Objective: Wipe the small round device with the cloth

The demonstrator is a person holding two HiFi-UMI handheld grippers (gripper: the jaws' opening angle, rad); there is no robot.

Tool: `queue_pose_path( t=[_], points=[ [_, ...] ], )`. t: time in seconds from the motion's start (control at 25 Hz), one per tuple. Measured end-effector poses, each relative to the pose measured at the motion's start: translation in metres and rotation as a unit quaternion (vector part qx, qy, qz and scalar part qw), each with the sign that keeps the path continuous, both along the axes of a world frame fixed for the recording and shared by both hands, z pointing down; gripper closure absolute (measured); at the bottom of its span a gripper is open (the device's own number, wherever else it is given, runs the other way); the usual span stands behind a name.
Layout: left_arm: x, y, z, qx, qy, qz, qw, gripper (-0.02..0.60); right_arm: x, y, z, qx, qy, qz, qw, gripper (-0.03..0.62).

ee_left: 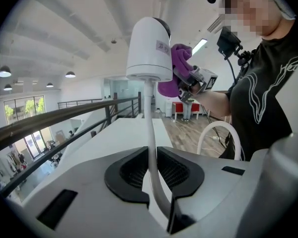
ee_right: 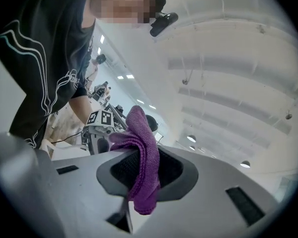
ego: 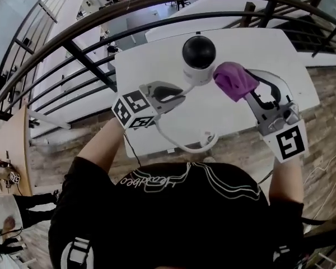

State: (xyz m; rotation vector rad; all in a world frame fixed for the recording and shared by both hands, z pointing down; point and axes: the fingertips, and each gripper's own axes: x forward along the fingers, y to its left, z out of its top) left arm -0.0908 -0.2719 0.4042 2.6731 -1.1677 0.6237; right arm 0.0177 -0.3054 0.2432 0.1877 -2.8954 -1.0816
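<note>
The small round device [ego: 199, 58] is white with a black dome and sits at the end of its white cable [ego: 185, 144], over the white table [ego: 224, 119]. My left gripper [ego: 182, 97] is shut on that cable just below the device [ee_left: 149, 48], which rises straight from the jaws in the left gripper view. A purple cloth [ego: 234, 80] is bunched in my right gripper [ego: 251, 91], which is shut on it. The cloth [ee_left: 175, 76] touches the device's right side. In the right gripper view the cloth [ee_right: 141, 133] hangs through the jaws and hides most of the device.
Dark curved railings [ego: 89, 66] run behind and left of the table, with a lower floor beyond. The slack cable loops at the table's near edge [ego: 204, 142]. Wooden floor [ego: 327, 100] lies to the right. The person's torso fills the bottom of the head view.
</note>
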Motion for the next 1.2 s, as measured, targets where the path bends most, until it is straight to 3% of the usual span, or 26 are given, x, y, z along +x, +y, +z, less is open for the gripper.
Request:
queue_pose_path(
  t=[0.2,0.44,0.72,1.0,1.2],
  points=[
    [-0.001,-0.005,-0.002,0.005,-0.012,-0.035,0.9993,0.52,-0.005,-0.034,-0.02,-0.028,-0.037,-0.06,0.997,0.527],
    [-0.002,-0.004,-0.002,0.0,-0.043,-0.075,0.9963,0.52,-0.023,-0.056,-0.04,-0.066,-0.079,-0.135,0.985,0.527],
    [-0.007,-0.006,-0.002,-0.006,-0.069,-0.122,0.9901,0.52,-0.057,-0.06,-0.054,-0.136,-0.12,-0.23,0.956,0.527],
    [-0.006,-0.009,0.0,-0.014,-0.077,-0.143,0.9865,0.52,-0.072,-0.055,-0.048,-0.166,-0.124,-0.278,0.938,0.527],
    [-0.007,-0.016,0.001,-0.019,-0.084,-0.149,0.9851,0.519,-0.074,-0.058,-0.036,-0.178,-0.113,-0.291,0.933,0.526]
  ],
)
